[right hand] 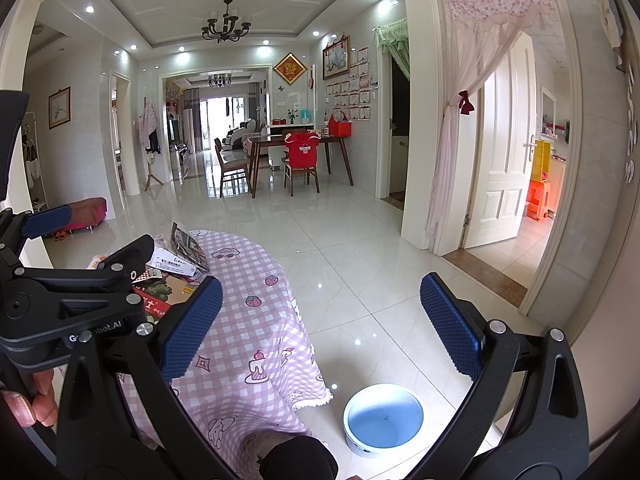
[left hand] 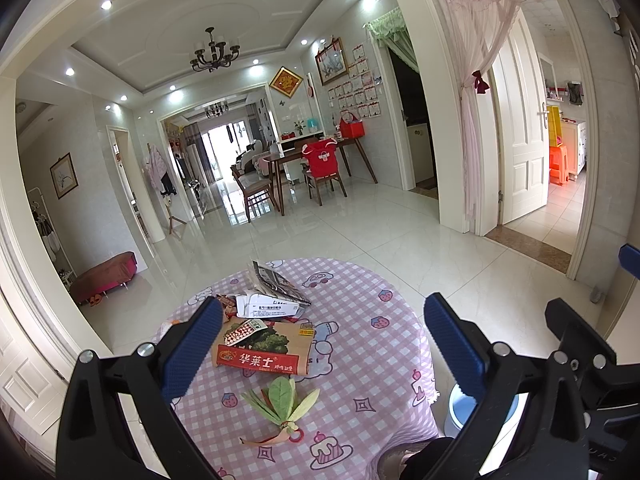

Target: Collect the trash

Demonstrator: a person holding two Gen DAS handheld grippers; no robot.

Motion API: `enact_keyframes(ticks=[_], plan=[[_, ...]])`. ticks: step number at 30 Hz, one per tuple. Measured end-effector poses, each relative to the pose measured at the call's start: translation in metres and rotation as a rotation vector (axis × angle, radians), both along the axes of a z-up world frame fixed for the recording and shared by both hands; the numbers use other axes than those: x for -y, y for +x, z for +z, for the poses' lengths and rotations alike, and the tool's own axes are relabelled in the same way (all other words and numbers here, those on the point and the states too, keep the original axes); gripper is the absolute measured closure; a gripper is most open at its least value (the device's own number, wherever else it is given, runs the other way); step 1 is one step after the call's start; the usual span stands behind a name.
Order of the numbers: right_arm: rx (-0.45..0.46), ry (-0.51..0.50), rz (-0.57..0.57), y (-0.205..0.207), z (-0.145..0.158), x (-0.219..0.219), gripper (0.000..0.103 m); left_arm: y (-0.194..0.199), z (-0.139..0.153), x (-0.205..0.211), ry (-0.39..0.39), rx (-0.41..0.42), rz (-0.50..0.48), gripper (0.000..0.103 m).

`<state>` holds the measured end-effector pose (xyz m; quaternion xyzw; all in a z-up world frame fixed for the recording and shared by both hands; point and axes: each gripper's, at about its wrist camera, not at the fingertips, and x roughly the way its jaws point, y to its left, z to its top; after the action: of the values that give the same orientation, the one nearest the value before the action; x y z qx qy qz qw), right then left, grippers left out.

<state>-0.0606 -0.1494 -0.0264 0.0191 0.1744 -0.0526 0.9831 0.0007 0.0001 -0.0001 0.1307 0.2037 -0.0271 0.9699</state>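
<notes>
Both the left gripper (left hand: 323,338) and the right gripper (right hand: 321,326) hang wide-jawed and empty, while the trash on the table (left hand: 372,360) — a flat paper bag (left hand: 262,346), a leaf bundle (left hand: 280,404) — looks light, limp, best pinched at an edge.

On the pink checked tablecloth (left hand: 360,344) several pieces of trash lie close together. Nearest is a bunch of green leaves (left hand: 282,402), flat on the cloth, tied at the stem with a ribbon and a small red ring. Behind it lies a brown paper bag (left hand: 276,346) with a red band and white characters, lying flat. A small printed card (left hand: 244,330) rests on its far left corner. Further back is a white carton (left hand: 266,306), opened and crushed, and a grey patterned wrapper (left hand: 276,282) leans over it. On the floor, beside the table, stands a round bin (right hand: 384,420) with a blue inside, upright and open.
</notes>
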Motion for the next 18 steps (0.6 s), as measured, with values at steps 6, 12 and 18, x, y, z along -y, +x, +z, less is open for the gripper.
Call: enact_keyframes(ticks=[6, 12, 18], plan=[[0.001, 0.0, 0.0, -0.0002, 0.0001, -0.0002, 0.006, 0.0, 0.0, 0.0, 0.0, 0.0, 0.0, 0.004], [0.001, 0.001, 0.001, -0.0004, -0.0039, -0.0016, 0.006, 0.0, 0.0, 0.0001, 0.001, 0.0, 0.0, 0.004], [0.0, 0.003, 0.006, -0.0013, -0.0084, -0.0092, 0.006, 0.0007, -0.0017, -0.0005, 0.002, 0.001, 0.002, 0.004]])
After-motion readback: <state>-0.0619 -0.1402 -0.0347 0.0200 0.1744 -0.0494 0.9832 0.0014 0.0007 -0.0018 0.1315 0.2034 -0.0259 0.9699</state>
